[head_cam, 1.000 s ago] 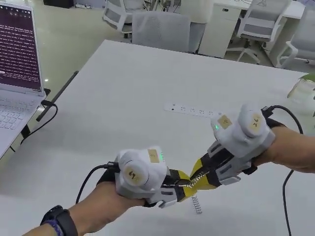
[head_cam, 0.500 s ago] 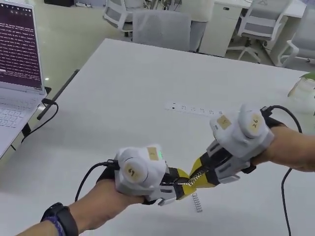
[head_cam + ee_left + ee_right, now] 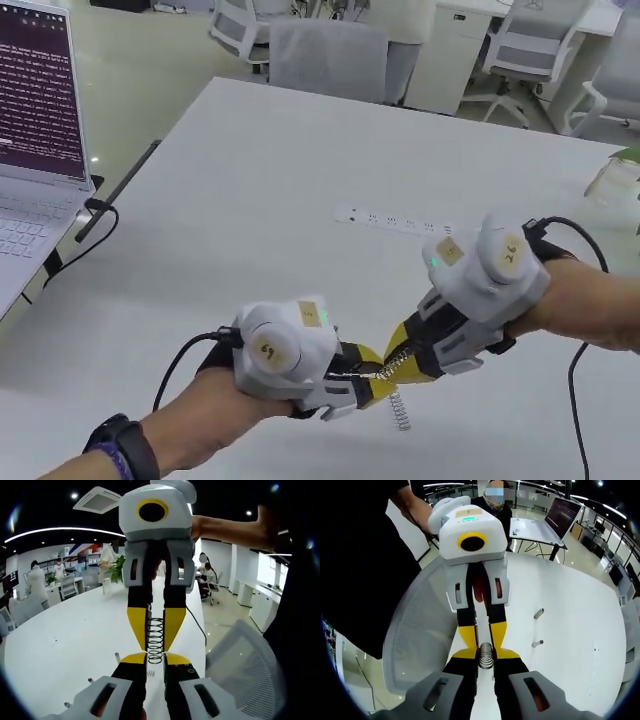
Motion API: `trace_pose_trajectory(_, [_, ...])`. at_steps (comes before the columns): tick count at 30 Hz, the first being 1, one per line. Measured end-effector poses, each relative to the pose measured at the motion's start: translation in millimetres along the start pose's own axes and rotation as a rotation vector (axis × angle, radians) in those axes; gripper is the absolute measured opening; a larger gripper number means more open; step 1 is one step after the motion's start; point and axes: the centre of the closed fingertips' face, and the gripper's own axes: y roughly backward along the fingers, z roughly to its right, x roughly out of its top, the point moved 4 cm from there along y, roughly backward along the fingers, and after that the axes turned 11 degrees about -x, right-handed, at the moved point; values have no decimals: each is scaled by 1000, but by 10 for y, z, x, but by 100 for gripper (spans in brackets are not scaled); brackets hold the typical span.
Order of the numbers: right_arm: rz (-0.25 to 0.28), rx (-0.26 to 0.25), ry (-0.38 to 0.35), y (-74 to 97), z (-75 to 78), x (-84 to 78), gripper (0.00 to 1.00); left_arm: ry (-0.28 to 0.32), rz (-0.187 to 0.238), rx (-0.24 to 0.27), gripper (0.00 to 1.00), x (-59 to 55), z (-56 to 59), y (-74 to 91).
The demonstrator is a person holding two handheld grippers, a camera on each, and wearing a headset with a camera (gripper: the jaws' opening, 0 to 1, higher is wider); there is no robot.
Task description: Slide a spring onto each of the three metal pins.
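Head view: R claw [image 3: 398, 362] pinching spring [image 3: 386, 370]; L claw [image 3: 362, 376] narrow, contents hidden, can't tell. 2nd spring [image 3: 400, 411] near, top end hidden.

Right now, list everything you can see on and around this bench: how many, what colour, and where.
coiled steel wire spring: one, silver, between the right tongs' fingers
second coiled spring: one, silver, lying on the table under the tongs
short metal pins: two seen, silver, on the table
flat power strip: one, white, mid-table
open laptop: one, silver with purple screen, far left
mesh office chairs: several, grey, beyond the table
potted plant: one, green, far table edge
wide rectangular table: one, white
black wristwatch: one, left wrist
left tongs: black with yellow tips, meeting the held spring's end; grip unclear
right tongs: same colours, shut on the held spring
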Motion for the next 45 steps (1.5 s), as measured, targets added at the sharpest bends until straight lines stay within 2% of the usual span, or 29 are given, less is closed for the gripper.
trace_pose_trajectory(11, [-28,-25,-27,-64,46,-115,8,43,-12,34,18,-121,-9,115])
trace_pose_trajectory(19, [-40,-30,-43,-104,42,-169,8,73,-26,66,22,-266,-17,235])
trace_pose_trajectory(35, [-86,-98,-132,-235,210,-397,8,162,-46,187,30,-599,-127,630])
trace_pose_trajectory(37, [-81,-93,-145,-253,218,-415,8,164,-64,195,32,-655,-129,663])
trace_pose_trajectory(45, [-93,-87,-161,-339,234,-477,8,191,-67,234,35,-752,-164,801])
